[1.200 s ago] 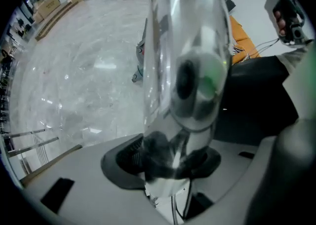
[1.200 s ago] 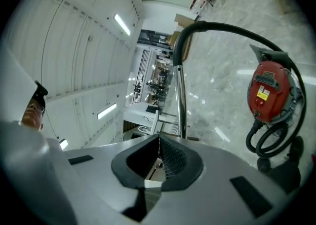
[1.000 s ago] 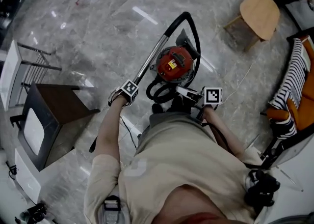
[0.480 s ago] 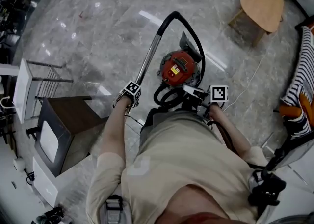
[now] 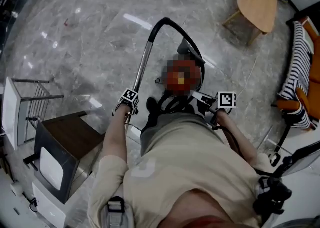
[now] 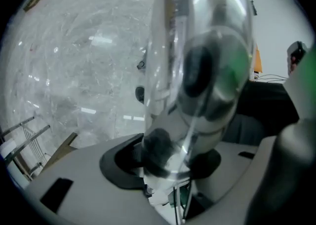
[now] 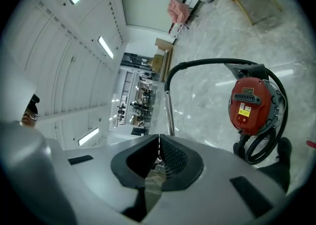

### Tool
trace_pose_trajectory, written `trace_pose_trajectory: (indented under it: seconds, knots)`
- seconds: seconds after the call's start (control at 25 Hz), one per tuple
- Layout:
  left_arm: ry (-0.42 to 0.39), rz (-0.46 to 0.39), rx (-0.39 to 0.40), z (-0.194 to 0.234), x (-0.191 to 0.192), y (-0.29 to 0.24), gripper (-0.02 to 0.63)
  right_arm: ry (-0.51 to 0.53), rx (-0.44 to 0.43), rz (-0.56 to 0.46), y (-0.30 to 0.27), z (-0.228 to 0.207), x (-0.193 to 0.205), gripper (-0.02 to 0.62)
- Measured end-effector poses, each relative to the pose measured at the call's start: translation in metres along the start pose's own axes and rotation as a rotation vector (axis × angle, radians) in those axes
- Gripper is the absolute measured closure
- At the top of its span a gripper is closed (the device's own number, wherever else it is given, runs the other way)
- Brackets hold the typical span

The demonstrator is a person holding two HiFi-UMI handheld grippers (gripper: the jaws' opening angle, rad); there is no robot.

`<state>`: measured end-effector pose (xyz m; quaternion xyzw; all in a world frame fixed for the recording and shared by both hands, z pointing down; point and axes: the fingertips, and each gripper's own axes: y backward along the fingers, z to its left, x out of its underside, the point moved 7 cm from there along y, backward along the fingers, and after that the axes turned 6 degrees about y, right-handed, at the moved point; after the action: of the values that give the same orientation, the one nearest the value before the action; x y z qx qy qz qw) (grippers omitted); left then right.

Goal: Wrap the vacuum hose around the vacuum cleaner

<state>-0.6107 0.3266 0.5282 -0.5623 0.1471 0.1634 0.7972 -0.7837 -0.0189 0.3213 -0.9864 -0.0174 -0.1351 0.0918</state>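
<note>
On the marble floor [image 5: 90,32] before you stands the red vacuum cleaner [image 7: 249,103]. Its black hose [image 7: 212,62] arches over from the metal wand [image 5: 144,64] and loops beside the body. Your left tool [image 6: 170,157] clamps the wand; your right tool [image 7: 158,162] is closed, empty. The print on the yellow label [image 7: 242,112] is too small to read.

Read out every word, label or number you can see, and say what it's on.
Nothing reads clearly.
Vacuum, yellow label: print too small to read.
Vacuum, dark plate: too small to read.
Left cube and right cube: square black-and-white markers only, no words.
Tube: blurred, no print seen.
</note>
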Motion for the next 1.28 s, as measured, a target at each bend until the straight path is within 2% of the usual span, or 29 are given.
trace_pose_trajectory:
  seconds: [0.12,0.24,0.32,0.44,0.56,0.8,1.04,1.16,1.28]
  knots:
    - [-0.029,0.046,-0.02,0.046,0.001,-0.005,0.407,0.026,0.145,0.068,-0.027,0.012,0.014,0.588]
    - [-0.055,0.058,-0.068,0.089,-0.009,-0.009,0.407,0.047,0.172,0.095,-0.054,0.027,0.021,0.588]
    - [-0.079,0.06,-0.097,0.115,-0.015,-0.018,0.407,0.049,0.225,0.097,-0.059,0.032,0.028,0.588]
    - [-0.123,0.069,-0.118,0.129,-0.021,-0.02,0.407,0.003,0.331,0.078,-0.052,0.033,0.037,0.588]
    - [-0.125,0.084,-0.093,0.126,-0.02,-0.034,0.407,-0.019,0.411,0.08,-0.047,0.03,0.044,0.588]
    - [-0.074,0.07,-0.034,0.122,-0.003,-0.074,0.407,0.03,0.433,0.182,-0.069,0.026,0.065,0.588]
    - [0.032,0.093,0.025,0.118,0.043,-0.09,0.407,0.067,0.416,0.259,-0.074,0.019,0.067,0.588]
    - [0.071,0.083,0.038,0.113,0.066,-0.1,0.407,0.088,0.395,0.276,-0.07,0.014,0.069,0.588]
    - [0.106,0.078,0.019,0.104,0.091,-0.105,0.407,0.101,0.363,0.303,-0.061,0.008,0.085,0.588]
